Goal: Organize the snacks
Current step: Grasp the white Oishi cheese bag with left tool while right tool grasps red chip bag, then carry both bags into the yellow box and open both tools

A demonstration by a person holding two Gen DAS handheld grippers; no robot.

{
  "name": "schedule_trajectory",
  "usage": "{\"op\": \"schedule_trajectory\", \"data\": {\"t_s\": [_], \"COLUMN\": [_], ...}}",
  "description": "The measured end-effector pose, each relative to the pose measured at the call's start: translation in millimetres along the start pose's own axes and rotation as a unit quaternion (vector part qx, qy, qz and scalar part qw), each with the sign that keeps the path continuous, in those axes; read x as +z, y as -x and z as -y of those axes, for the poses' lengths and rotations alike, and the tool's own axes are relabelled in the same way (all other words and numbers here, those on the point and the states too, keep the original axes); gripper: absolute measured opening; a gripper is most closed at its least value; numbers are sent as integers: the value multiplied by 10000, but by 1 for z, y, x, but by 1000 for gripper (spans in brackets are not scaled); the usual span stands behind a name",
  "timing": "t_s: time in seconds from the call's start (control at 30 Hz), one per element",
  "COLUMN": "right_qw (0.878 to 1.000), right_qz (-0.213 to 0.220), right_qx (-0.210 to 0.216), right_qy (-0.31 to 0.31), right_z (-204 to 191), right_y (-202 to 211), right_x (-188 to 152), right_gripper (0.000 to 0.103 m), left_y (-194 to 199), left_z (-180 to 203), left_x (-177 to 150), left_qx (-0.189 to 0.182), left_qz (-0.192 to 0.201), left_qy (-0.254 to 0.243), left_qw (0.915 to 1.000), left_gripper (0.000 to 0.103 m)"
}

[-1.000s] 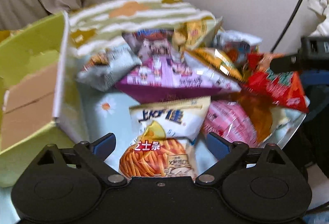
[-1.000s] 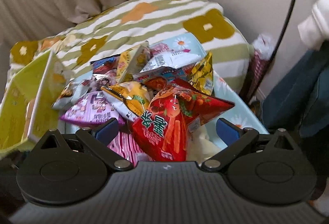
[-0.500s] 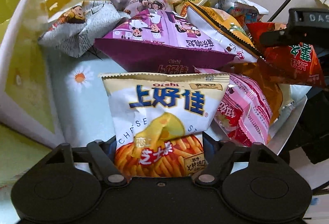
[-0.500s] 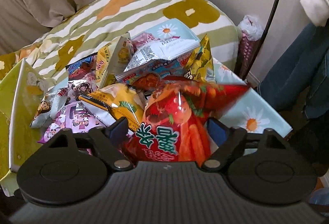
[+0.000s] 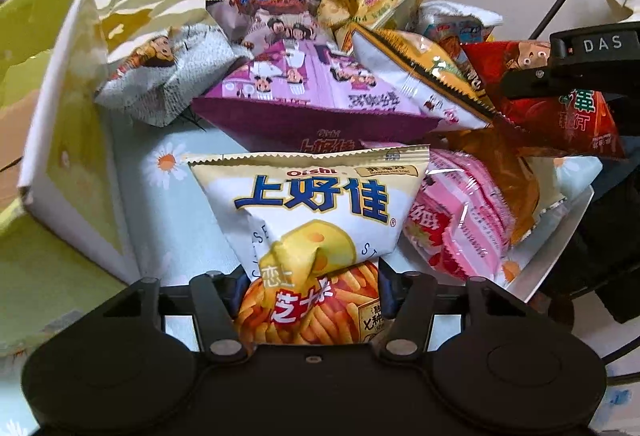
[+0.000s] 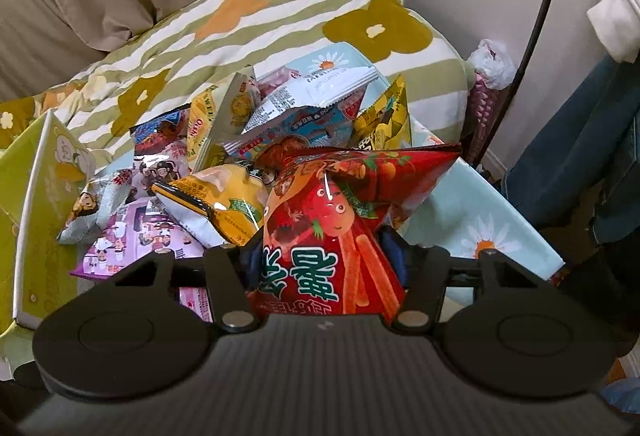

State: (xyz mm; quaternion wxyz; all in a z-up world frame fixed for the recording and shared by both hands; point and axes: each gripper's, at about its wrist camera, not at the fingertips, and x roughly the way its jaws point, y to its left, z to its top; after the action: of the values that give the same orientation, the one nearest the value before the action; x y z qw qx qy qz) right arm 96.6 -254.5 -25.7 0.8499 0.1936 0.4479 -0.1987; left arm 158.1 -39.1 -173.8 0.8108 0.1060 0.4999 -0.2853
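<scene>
A pile of snack bags lies on a light-blue daisy-print tray (image 5: 176,220). My left gripper (image 5: 310,284) is closing, and its jaws pinch the lower part of a white and yellow cheese-stick bag (image 5: 316,203), which crumples at the grip. In the right wrist view my right gripper (image 6: 324,256) is closing too. Its jaws squeeze the waist of a red tomato-stick bag (image 6: 332,203) at the right of the pile. That red bag (image 5: 576,115) also shows in the left wrist view, under the right gripper's black finger.
An open green box (image 5: 52,139) stands left of the pile. Purple (image 5: 312,95), pink (image 5: 460,228) and yellow (image 5: 420,63) bags lie between the two held ones. Behind is a striped floral pillow (image 6: 240,23). A person's jeans (image 6: 580,155) and a black pole (image 6: 536,15) are at the right.
Both grippers went from wide open to closed in on their bags. The cheese-stick bag and the red bag now buckle between the jaws. The left view drew closer to the pile.
</scene>
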Motion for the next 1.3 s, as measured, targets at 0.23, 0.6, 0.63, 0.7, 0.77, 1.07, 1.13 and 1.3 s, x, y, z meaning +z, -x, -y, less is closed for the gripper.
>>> {"op": "schedule_trajectory", "data": {"t_s": [0.23,0.6,0.63,0.7,0.77,1.07,1.13,1.3], "right_qw": [9997,9879,9852,9785,9701,9295,9227,9171], "right_qz": [93,667,716,778,835,1003,950,803], "right_qx": [183,927,1038,1288,1563,2597,2756,2927], "right_qy": [147,1050,1164,1412,1659,2419,2522,2585], "right_z": [6,-7,-11,-21,-34,-119,-145,-209], "right_y": [18,72,77,84,90,105,103,91], "right_x": [-2,18,20,26,32,54,58,62], "right_gripper": [72,71,71,71,71,71,71,71], "left_y": [35,133,141,161,181,230,230,222], "left_z": [16,21,20,17,12,-44,-61,-115], "left_x": [-10,-2,-2,-3,-4,17,25,40], "left_qx": [242,1037,1127,1344,1641,2473,2552,2467], "left_qz": [286,1449,1507,1680,1859,2177,2167,1895], "left_qy": [166,756,814,1013,1184,1644,1648,1788], "left_qw": [9992,9811,9788,9713,9615,9297,9278,9334], "left_gripper": [61,61,61,61,61,61,61,61]}}
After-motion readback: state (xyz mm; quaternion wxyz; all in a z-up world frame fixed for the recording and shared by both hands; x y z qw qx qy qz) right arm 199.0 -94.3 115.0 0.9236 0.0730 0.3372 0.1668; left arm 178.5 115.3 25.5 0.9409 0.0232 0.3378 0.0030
